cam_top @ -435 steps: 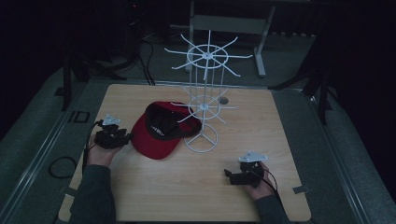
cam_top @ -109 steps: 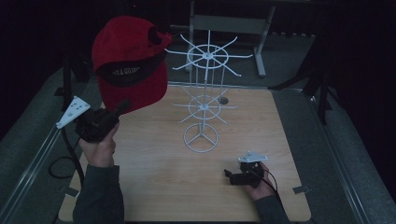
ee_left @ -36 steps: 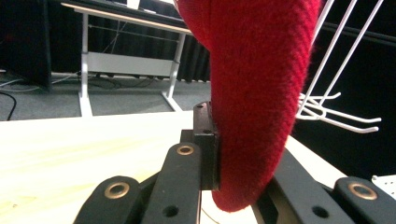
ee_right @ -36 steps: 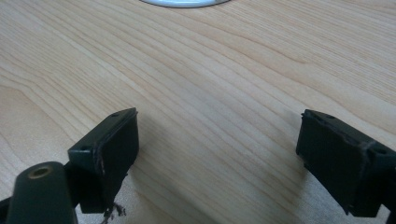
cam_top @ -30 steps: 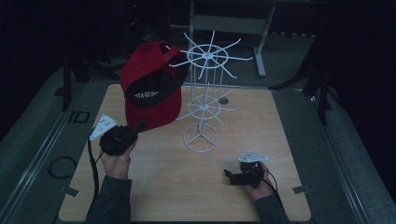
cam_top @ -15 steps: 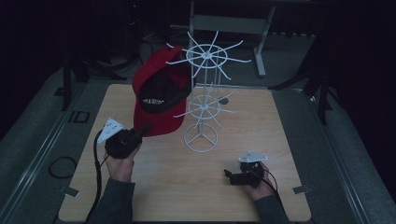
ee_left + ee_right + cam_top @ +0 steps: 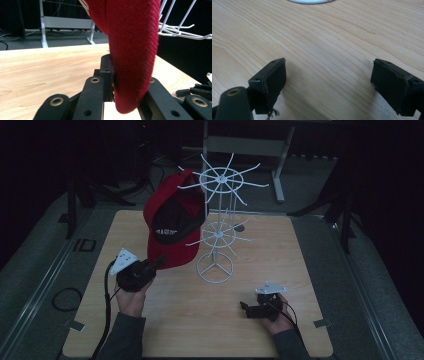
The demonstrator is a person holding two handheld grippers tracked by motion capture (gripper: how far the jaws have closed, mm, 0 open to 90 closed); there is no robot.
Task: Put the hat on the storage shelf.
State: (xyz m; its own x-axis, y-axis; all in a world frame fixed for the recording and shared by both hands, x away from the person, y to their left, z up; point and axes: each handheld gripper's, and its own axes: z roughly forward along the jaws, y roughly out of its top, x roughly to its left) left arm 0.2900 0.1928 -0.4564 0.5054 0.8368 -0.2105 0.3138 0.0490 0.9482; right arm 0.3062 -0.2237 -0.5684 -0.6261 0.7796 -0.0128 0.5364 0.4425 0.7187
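I have the pale wooden bench [image 7: 260,320] mostly bare, with plenty of free board in front and to the right, and its edges well clear of everything I am handling. The white wire spinner rack [image 7: 216,227] stands at mid-bench on its ring base, spokes fanning out on two tiers. The red cloth baseball cap with a black front panel [image 7: 172,222] hangs off an upper spoke on the rack's left side, its brim drooping down to my left gripper [image 7: 130,85]. In the left gripper view the brim sits between the jaws, which have just been opening; one pad is right against the cloth, and I cannot tell if they still press on it. So I judge the hanging done and only the release and pull-back left. My right gripper [image 7: 328,77] rests on the bench at lower right, jaws wide with nothing between them. Backing the left hand toward the bare near-left corner looks safest, away from the spokes.
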